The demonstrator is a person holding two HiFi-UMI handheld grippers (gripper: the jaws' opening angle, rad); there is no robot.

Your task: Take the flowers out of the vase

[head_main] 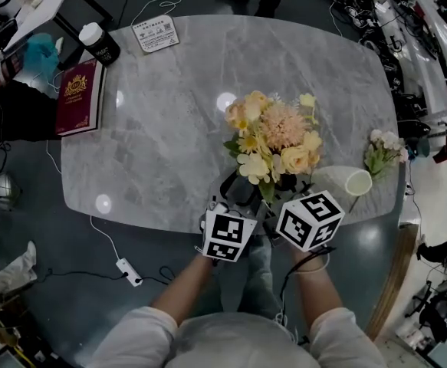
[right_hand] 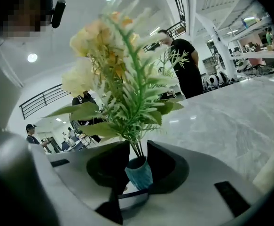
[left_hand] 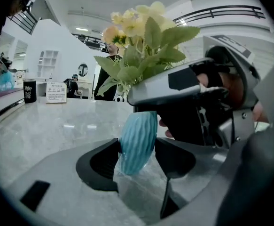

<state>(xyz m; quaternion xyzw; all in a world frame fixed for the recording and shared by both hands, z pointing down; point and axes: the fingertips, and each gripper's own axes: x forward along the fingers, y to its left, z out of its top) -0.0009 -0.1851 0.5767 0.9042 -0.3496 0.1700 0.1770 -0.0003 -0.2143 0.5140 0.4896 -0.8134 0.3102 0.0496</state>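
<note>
Nearest, the left gripper [left_hand: 137, 150] clamps its jaws on the ribbed teal vase [left_hand: 139, 131] at the worktop [head_main: 169, 113] edge, while the right gripper [right_hand: 137, 158] jaws stand slightly apart round the stems [right_hand: 137, 147] of the flowers [head_main: 273, 140], none lifted out yet.

The head camera looks steeply down from above the near edge of the tabletop [head_main: 169, 129] and takes in all of it. The camera on the left gripper [left_hand: 137, 160] sits low at that edge, very close to the vase [left_hand: 137, 142]. It faces level toward the far edge, with the book [left_hand: 3, 102] by the left edge. The camera on the right gripper [right_hand: 137, 163] is equally low and close, tilted up through the flowers [right_hand: 122, 79] toward the far edge. All three views share the flowers.
</note>
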